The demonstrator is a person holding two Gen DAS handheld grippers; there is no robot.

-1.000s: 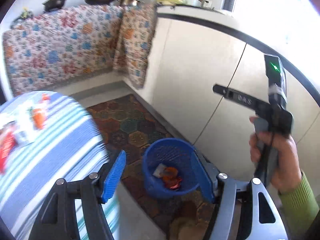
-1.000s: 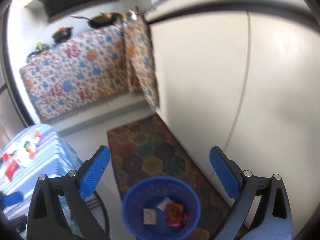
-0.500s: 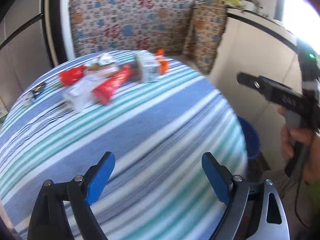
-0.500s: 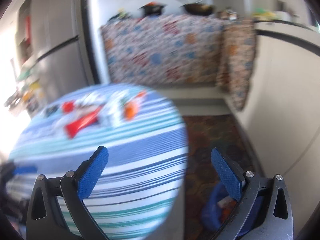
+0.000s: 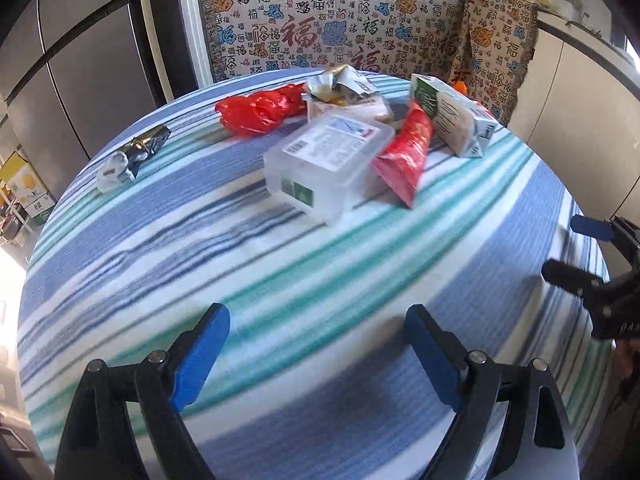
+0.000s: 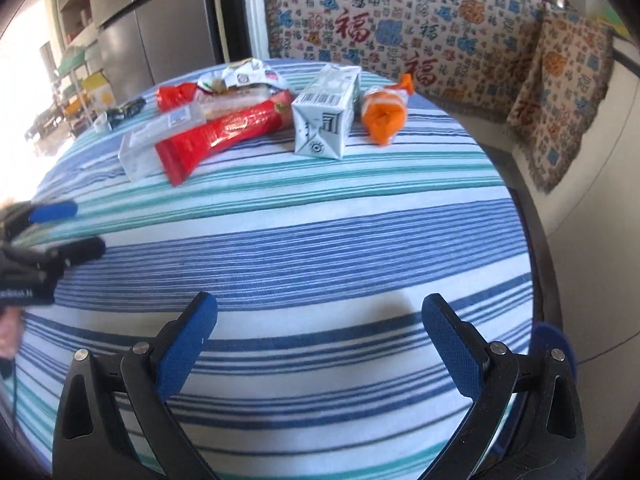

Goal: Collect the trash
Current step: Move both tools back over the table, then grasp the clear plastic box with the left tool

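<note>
Trash lies at the far side of the round striped table (image 5: 304, 292): a clear plastic box (image 5: 328, 160), a long red wrapper (image 5: 406, 152), a white carton (image 5: 452, 116), a red bag (image 5: 260, 110), a crumpled foil wrapper (image 5: 340, 84) and a dark wrapper (image 5: 134, 156). The right wrist view shows the carton (image 6: 326, 112), the red wrapper (image 6: 216, 136) and an orange wrapper (image 6: 386, 114). My left gripper (image 5: 316, 356) is open and empty over the near table. My right gripper (image 6: 320, 344) is open and empty over the near table.
The blue trash bin's rim (image 6: 554, 342) peeks past the table's right edge. A patterned cloth (image 5: 340, 20) covers the counter behind the table. A grey fridge (image 6: 160, 28) stands at the back left. White cabinets (image 5: 580, 120) run along the right.
Both grippers have swung from the blue bin on the floor to face the table and have moved closer to the trash. Both stay open and empty.
</note>
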